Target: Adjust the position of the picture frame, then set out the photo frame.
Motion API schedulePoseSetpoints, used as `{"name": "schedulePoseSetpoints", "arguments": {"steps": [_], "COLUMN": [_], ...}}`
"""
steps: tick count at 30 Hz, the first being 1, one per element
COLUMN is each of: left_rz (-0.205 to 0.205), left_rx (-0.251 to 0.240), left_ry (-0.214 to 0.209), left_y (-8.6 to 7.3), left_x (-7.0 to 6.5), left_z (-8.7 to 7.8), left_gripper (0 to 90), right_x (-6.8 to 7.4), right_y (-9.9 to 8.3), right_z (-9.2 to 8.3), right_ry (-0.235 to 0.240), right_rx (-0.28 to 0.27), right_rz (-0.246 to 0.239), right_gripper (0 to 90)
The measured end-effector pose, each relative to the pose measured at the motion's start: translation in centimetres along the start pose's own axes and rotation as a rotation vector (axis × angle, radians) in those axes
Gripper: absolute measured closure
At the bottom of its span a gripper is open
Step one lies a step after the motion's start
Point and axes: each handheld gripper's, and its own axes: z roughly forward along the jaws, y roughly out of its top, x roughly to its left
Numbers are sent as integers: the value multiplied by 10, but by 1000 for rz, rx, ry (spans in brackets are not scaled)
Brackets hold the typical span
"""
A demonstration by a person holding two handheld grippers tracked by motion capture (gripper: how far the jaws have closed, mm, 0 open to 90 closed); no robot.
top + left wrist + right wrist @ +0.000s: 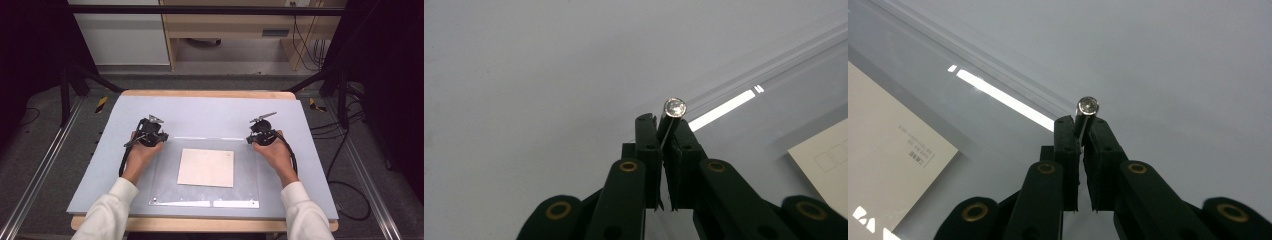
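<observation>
Clearly both tools are clamped on something small and hard. The left gripper (663, 131) has its jaws closed on a thin clear edge topped by a round metal stud (674, 106), and the right gripper (1081, 127) grips a matching stud (1087, 105) the same way. From the high view these are the 2 far corners of a clear plastic sheet (167, 175) that lies flat on the grey mat (210, 112), with a pale paper sheet (206, 167) under or inside it near the middle. White strips (205, 203) run along the sheet's near edge, close to the person.

I judge the clear sheet light but floppy: thin, glossy and likely slippery, so it would sag in the middle if lifted by 2 corners alone. The studs look like the best holds, since they are stiff, give the pads a lip to catch, and sit at matching ends of the far edge. A grip on bare plastic beside them would probably slide. Both hands should move together, because uneven pulling could crease the sheet or let the paper shift.
</observation>
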Motion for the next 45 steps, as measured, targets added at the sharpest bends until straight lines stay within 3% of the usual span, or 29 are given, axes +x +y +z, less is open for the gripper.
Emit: {"name": "schedulePoseSetpoints", "arguments": {"steps": [9, 15, 17, 18, 21, 25, 28, 31, 32, 34, 38, 45], "left_rz": [-16, -7, -2, 19, 45, 44, 46, 39, 26, 42, 64, 30], "left_rx": [-14, -30, -75, -110, -178, -269, -296, -308, -313, -319, -335, -347], "left_ry": [-7, -11, 3, 28, 72, 58, 55, 40, 16, -2, 28, 84], "left_y": [-6, -8, -9, -9, -11, -13, -13, -14, -14, -14, -14, -22], "left_x": [1, 1, 1, -1, -2, 2, 3, 4, 5, 5, 2, 2], "left_z": [5, 3, -2, -7, -16, -28, -30, -29, -29, -29, -31, -26], "left_gripper": [844, 835, 761, 714, 480, 301, 124, 105, 105, 107, 191, 422], "right_x": [1, 1, 1, 0, 1, 5, 9, 15, 15, 14, 15, 19], "right_y": [-3, -7, -8, -8, -8, -9, -10, -13, -14, -16, -18, -16], "right_z": [6, 6, 2, 0, -8, -20, -27, -28, -27, -27, -24, -16], "right_ry": [-18, -16, -20, -18, -35, -69, -89, -126, -132, -147, -137, -144], "right_rx": [-2, -32, -79, -101, -162, -241, -280, -318, -319, -339, -345, -331], "right_rz": [3, -4, 5, 4, 3, -6, -28, -51, -56, -62, -72, -78], "right_gripper": [852, 836, 770, 733, 563, 406, 285, 194, 194, 236, 418, 712]}}
